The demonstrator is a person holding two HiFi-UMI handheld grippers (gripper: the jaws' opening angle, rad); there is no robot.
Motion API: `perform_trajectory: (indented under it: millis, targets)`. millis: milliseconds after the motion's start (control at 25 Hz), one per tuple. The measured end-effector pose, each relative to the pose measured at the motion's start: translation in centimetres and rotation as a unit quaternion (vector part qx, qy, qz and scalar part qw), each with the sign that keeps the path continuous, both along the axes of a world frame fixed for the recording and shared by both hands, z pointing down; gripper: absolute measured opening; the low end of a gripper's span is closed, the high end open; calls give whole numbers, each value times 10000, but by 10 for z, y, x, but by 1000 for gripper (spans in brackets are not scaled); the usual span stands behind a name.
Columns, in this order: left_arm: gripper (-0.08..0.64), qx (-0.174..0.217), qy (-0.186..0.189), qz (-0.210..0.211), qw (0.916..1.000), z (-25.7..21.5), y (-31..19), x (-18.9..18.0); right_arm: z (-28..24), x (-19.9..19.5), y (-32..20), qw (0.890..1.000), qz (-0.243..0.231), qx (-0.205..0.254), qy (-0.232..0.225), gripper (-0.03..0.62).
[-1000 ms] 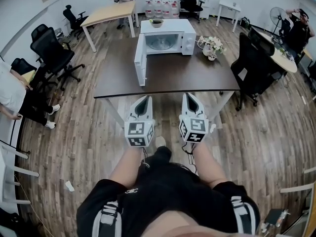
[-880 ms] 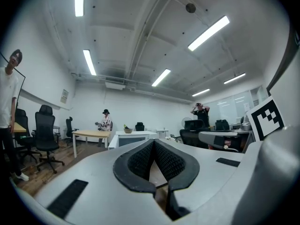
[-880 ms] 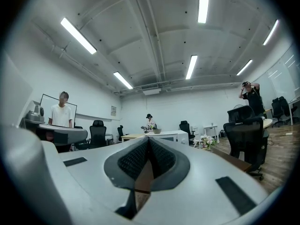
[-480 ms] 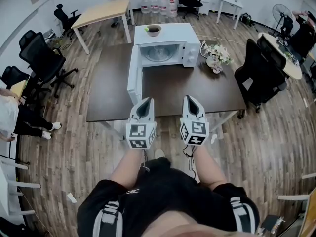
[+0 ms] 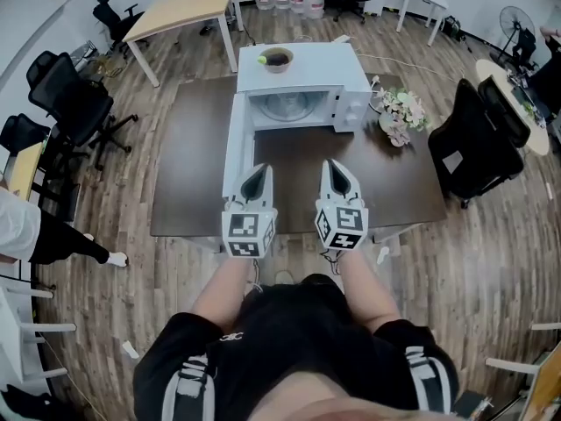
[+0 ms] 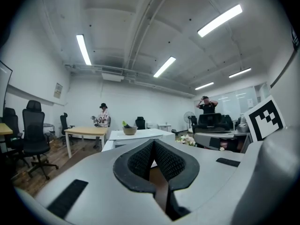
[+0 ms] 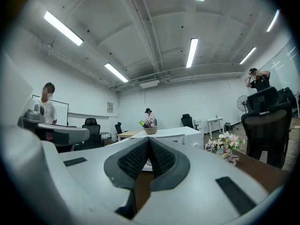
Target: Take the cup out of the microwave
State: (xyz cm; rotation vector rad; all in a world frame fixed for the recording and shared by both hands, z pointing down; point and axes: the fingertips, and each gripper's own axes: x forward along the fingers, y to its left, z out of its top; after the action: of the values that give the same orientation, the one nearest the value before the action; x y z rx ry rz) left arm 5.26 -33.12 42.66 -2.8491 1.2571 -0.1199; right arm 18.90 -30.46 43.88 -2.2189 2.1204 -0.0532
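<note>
A white microwave [image 5: 302, 84] stands on the dark brown table [image 5: 193, 174], its door [image 5: 236, 143] swung open to the left. The cavity [image 5: 285, 105] is lit and a pale round shape shows inside; I cannot make out a cup. Both grippers are held level and side by side over the table's near edge, pointing at the microwave and well short of it. The left gripper [image 5: 260, 173] is shut and empty, in line with the open door. The right gripper [image 5: 331, 167] is shut and empty too. In the gripper views the closed jaws [image 6: 153, 144] [image 7: 148, 142] hide the cavity.
A brown bowl [image 5: 276, 59] with something green in it sits on top of the microwave. A bunch of flowers [image 5: 400, 112] lies on the table to the right. Black office chairs [image 5: 478, 143] stand to the right and left [image 5: 66, 95]. A light wooden table [image 5: 180, 11] stands beyond.
The person has walked toward the table, so the microwave and table are nearer. Both grippers have gone from over the floor to over the table's near edge, still shut.
</note>
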Motion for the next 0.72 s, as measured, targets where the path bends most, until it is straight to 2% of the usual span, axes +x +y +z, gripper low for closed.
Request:
perform_trajectory:
  millis: [240, 440, 480, 600, 640, 720]
  targets:
    - [3, -88, -6, -331, 9994, 4, -32, 4, 2, 4, -44, 9994, -327, -38, 49, 2]
    - [3, -72, 43, -480, 9988, -4, -57, 14, -11, 16, -73, 9988, -356, 321, 56, 5]
    - [3, -64, 51, -492, 9988, -5, -62, 16, -11, 17, -82, 9984, -421, 365, 55, 59]
    - [3, -43, 15, -531, 9986, -5, -72, 23, -3, 19, -110, 9976, -581, 356, 74, 298]
    - [3, -49, 5, -555, 9984, -4, -76, 25, 1, 20, -120, 9977, -587, 320, 112, 358]
    - [3, -78, 0, -617, 9981, -1, -85, 27, 11, 23, -140, 9979, -568, 229, 225, 430]
